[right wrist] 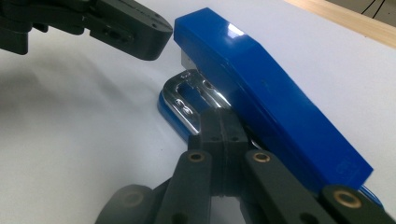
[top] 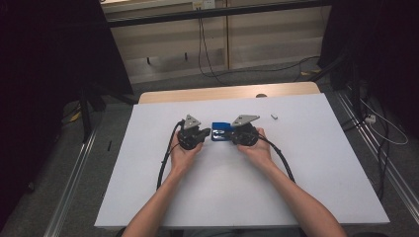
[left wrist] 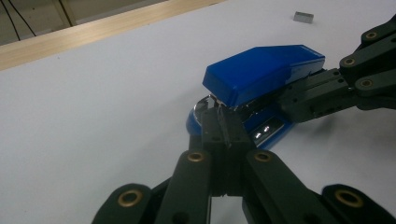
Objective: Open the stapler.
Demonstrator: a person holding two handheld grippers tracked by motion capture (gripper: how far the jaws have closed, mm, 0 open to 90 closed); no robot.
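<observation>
On counter, near side: bare white top (top: pixel 222 197), with both forearms coming across it from the near edge.
Left hand-held gripper (left wrist: pixel 219 123): jaws together; tips at the stapler's open mouth, touching the metal under the lid's front. Whether a thin piece is pinched there, I cannot tell.
Right hand-held gripper (right wrist: pixel 223 122): jaws together, pushed in between base and lid from the other end, resting on the chrome rail.
Cables: one black cable (top: pixel 165 163) trails from each hand-held gripper back toward the person.
Stapler (top: pixel 221 131): lies at mid-counter between the two grippers, lengthwise from one to the other.
Stapler look: glossy blue lid (left wrist: pixel 261 70) tilted up off the blue base; shiny chrome magazine (right wrist: pixel 189 100) showing in the gap.
In the way: each gripper sits across the other's line to the stapler; nothing else crowds it.
Farther off: a small grey block (top: pixel 274 117) lies well apart, to the right and beyond.
Edges: a wooden strip (top: pixel 227 93) runs along the far edge; wide white room on the left, right and near sides.
</observation>
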